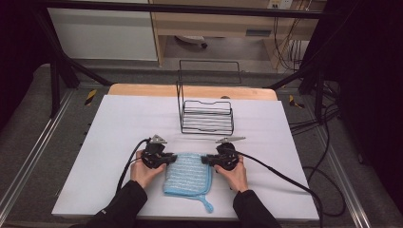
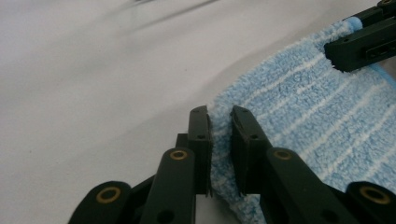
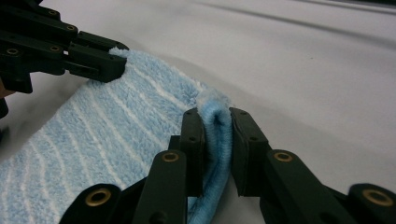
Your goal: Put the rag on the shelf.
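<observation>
A blue cloth (image 1: 187,175) with thin white stripes lay on the near half of the white table (image 1: 119,142), between the person's two hands and well short of the black wire rack (image 1: 206,116) farther back. The left gripper (image 1: 167,159) pinched the cloth's far left corner, its black pads pressed onto a fold of pile, and the right gripper (image 1: 207,160) pinched the far right corner the same way, a rolled edge bunched between its jaws. The cloth looked like looped terry: soft, light and limp, with a bound hem and a small hanging loop (image 1: 207,205) at one near corner. It would probably sag and drape once lifted, so holding it by two corners of one edge seemed the sensible grip; the fuzzy pile should resist slipping. The rack, by contrast, was thin stiff wire.
</observation>
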The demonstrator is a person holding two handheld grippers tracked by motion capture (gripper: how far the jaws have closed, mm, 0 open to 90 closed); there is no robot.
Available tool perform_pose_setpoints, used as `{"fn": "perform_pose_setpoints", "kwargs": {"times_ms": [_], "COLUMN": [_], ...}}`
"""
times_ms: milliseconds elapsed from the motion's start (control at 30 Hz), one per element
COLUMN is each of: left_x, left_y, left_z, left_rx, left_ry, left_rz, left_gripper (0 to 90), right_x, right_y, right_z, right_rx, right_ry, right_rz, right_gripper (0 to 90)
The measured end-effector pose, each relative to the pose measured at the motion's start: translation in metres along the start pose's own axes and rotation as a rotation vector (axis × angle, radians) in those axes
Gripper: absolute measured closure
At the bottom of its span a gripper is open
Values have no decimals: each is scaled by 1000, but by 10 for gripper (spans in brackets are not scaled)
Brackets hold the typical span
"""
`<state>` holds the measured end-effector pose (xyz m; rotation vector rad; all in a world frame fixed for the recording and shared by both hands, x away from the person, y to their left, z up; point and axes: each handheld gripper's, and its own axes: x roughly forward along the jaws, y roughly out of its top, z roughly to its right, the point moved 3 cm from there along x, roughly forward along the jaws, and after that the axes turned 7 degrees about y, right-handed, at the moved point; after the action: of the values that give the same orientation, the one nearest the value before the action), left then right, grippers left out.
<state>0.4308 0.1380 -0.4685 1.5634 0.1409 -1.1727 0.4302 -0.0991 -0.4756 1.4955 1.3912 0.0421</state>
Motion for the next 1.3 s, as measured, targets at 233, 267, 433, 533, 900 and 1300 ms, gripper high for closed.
{"fn": "perform_pose_setpoints", "kwargs": {"times_ms": [233,267,433,533,900,1300], "left_x": [-3,-4,-14,-21,-39,-56], "left_y": [1,1,4,6,10,20], "left_z": [-3,-3,-3,-3,5,14], "left_rx": [-23,-22,-25,-14,6,36], "left_ry": [-31,-31,-50,-48,-65,-61], "left_rz": [8,10,50,70,141,209], "left_gripper": [812,814,816,816,816,817], "right_x": [-5,-6,-12,-16,-32,-51], "right_y": [2,3,6,8,15,24], "right_z": [-2,-3,-7,-9,-18,-27], "right_rx": [-5,-7,-16,-19,-51,-92], "right_ry": [1,2,12,21,40,35], "right_rz": [13,18,48,66,123,167], "right_gripper": [792,792,793,793,795,800]}}
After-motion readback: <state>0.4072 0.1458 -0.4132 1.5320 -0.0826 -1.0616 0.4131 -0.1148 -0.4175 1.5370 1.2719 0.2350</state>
